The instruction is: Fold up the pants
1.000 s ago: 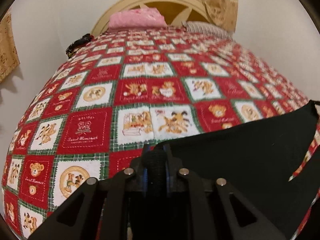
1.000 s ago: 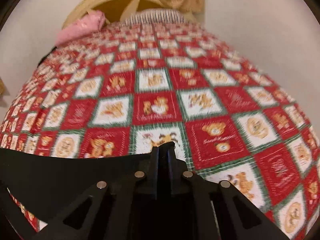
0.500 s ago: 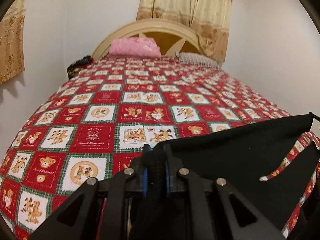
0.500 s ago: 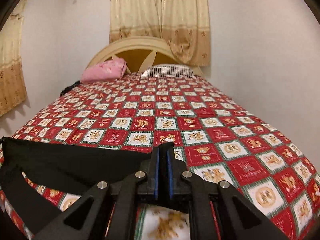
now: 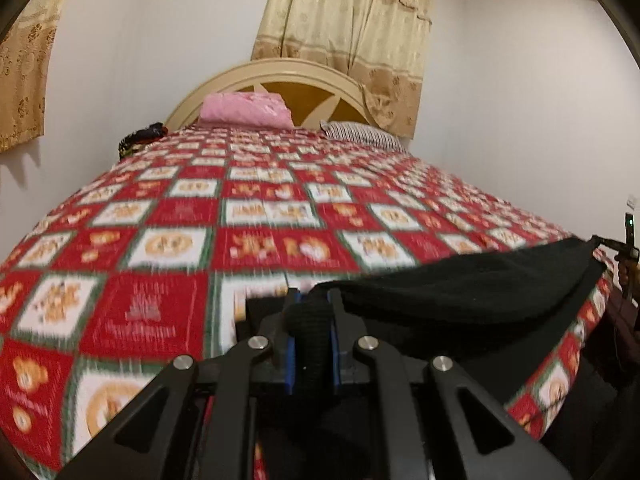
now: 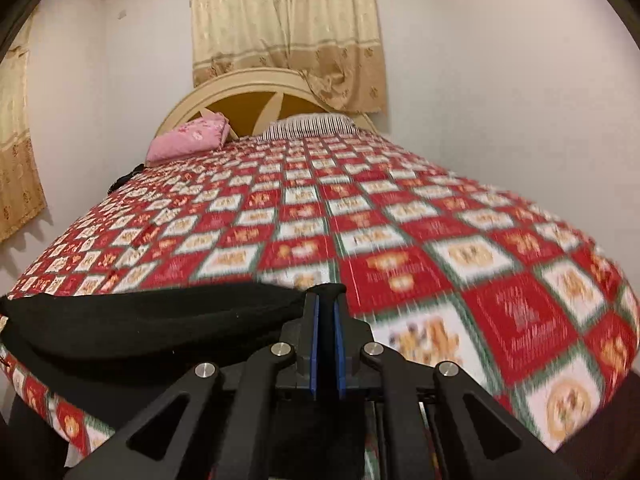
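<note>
Black pants (image 5: 460,292) hang stretched between my two grippers over the near end of the bed. My left gripper (image 5: 312,312) is shut on a bunched corner of the black cloth, which runs off to the right. My right gripper (image 6: 325,300) is shut on the other corner, and the pants (image 6: 140,320) run off to the left in the right wrist view. The cloth sags in a band near the quilt; its lower part drops out of view below the grippers. The other gripper's tip (image 5: 628,240) shows at the right edge.
The bed carries a red, white and green patchwork quilt (image 5: 256,216) with bear pictures. A pink pillow (image 5: 244,108) and a striped pillow (image 5: 360,134) lie by the cream headboard (image 6: 256,96). A dark item (image 5: 140,136) sits at the far left edge. White walls and beige curtains surround the bed.
Both grippers have tilted up and pulled back toward the foot of the bed, still holding the pants. The cloth, spread wide before, now hangs as a narrower sagging band.
</note>
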